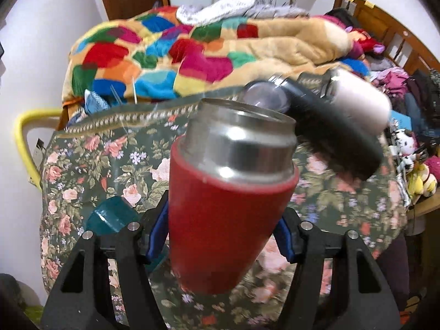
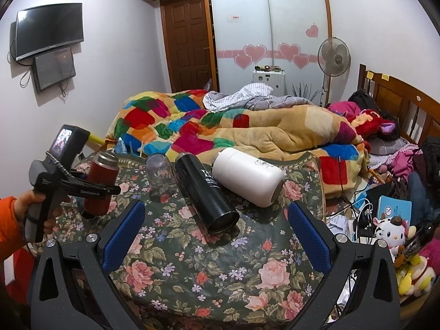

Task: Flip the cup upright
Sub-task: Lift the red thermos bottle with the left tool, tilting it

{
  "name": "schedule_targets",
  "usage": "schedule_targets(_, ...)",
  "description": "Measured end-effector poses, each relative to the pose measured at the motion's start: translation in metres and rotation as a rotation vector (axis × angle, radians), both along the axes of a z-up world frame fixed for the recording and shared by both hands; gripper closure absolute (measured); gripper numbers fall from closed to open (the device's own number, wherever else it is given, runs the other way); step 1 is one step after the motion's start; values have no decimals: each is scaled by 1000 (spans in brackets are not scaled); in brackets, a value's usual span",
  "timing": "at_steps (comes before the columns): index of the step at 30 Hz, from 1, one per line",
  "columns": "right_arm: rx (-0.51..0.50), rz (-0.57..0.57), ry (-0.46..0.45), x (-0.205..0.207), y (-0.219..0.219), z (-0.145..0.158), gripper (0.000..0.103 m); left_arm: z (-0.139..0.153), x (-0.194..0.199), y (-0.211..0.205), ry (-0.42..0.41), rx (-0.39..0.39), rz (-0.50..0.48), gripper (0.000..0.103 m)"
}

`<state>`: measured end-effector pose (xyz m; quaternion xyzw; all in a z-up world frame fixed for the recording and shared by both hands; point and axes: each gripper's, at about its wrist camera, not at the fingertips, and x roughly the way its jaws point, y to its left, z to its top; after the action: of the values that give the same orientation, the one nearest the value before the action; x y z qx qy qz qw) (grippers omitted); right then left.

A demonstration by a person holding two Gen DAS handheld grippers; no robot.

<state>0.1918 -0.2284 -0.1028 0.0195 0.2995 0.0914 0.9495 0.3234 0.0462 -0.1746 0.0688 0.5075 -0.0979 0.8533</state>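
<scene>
My left gripper [image 1: 222, 220] is shut on a red cup with a steel neck [image 1: 228, 200], held nearly upright, mouth up, above the floral cloth [image 1: 90, 170]. The right wrist view shows the same red cup [image 2: 100, 184] in the left gripper [image 2: 90, 189] at the table's left. A black cup [image 2: 206, 192] and a white cup [image 2: 247, 180] lie on their sides mid-table. A clear cup [image 2: 159, 174] stands mouth down behind them. My right gripper [image 2: 217, 233] is open and empty, near the black cup's open end.
A teal cup [image 1: 112, 214] lies on the cloth by my left fingers. A bed with a patchwork blanket [image 2: 220, 129] is behind the table. Plush toys [image 2: 393, 236] and cables crowd the right side. A yellow chair frame [image 1: 24, 137] stands at the left.
</scene>
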Motion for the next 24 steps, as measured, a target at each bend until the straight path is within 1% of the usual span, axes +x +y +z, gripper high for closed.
schedule_targets(6, -10, -3, -39, -19, -2, 11, 0, 26, -29, -25, -33, -29, -44, 38)
schedule_targets(8, -11, -4, -50, -26, -4, 13, 0, 30, -39, -38, -28, -44, -70, 38)
schedule_targets(11, -11, -8, -58, -33, -6, 15, 0, 29, -52, -53, -12, -55, -104, 38)
schedule_targets(14, -5, -9, -60, -37, -10, 15, 0, 20, -64, -71, 21, -83, -137, 38)
schedule_targets(18, -5, -8, -53, -43, -15, 12, 0, -5, -74, -95, 92, -122, -160, 38)
schedule_targets(24, -9, -8, -44, -50, -21, 9, 0, -41, -75, -125, 193, -136, -184, 38)
